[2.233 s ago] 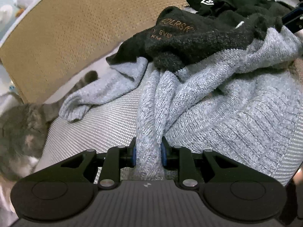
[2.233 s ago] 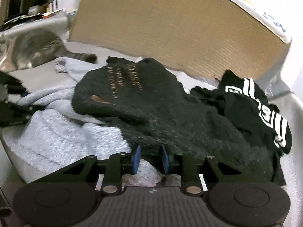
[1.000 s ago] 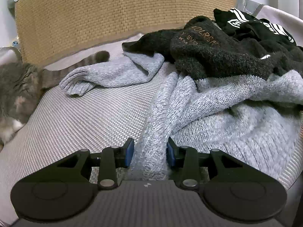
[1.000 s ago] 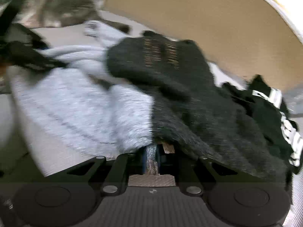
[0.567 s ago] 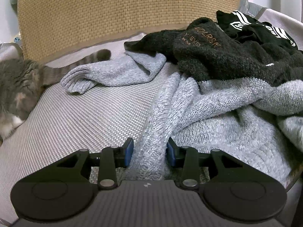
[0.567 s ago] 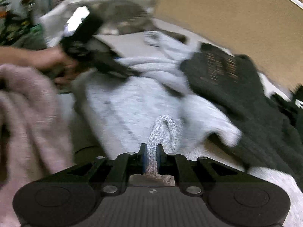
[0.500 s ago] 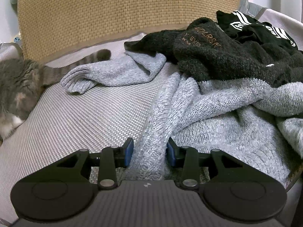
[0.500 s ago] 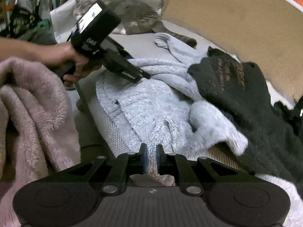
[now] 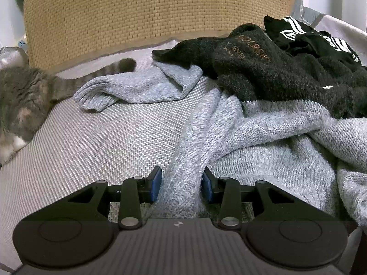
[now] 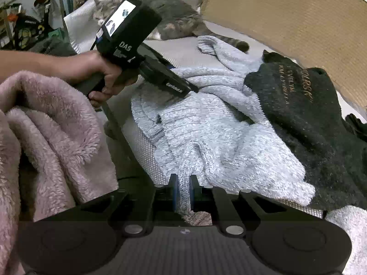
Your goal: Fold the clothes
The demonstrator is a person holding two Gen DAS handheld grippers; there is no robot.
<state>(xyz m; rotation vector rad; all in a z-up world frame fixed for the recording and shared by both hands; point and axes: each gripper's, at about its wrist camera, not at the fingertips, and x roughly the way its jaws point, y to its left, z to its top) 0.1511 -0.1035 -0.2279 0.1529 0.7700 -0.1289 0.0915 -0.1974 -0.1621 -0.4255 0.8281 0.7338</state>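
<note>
A light grey knit sweater (image 9: 263, 151) lies crumpled on the woven grey seat (image 9: 91, 142), one sleeve (image 9: 137, 87) stretched toward the cat. My left gripper (image 9: 180, 183) is shut on a thick bunched fold of it, which fills the gap between the blue pads. In the right wrist view the grey sweater (image 10: 218, 142) spreads out ahead, and my right gripper (image 10: 183, 190) is shut tight on a narrow fold at its near edge. A hand holds the left gripper (image 10: 183, 87), tips down on the sweater's far side. A black fuzzy sweater (image 9: 263, 68) overlaps its right part.
A grey cat (image 9: 18, 100) lies at the seat's left end, tail by the sleeve. A tan woven backrest (image 9: 149, 11) stands behind. A black garment with white stripes (image 9: 309, 36) sits far right. Pink fleece (image 10: 45, 126) hangs at the left of the right wrist view.
My right gripper has swung left with the sweater's edge, drawing grey knit out from under the black sweater; the left hand came into its view. The left gripper stayed put.
</note>
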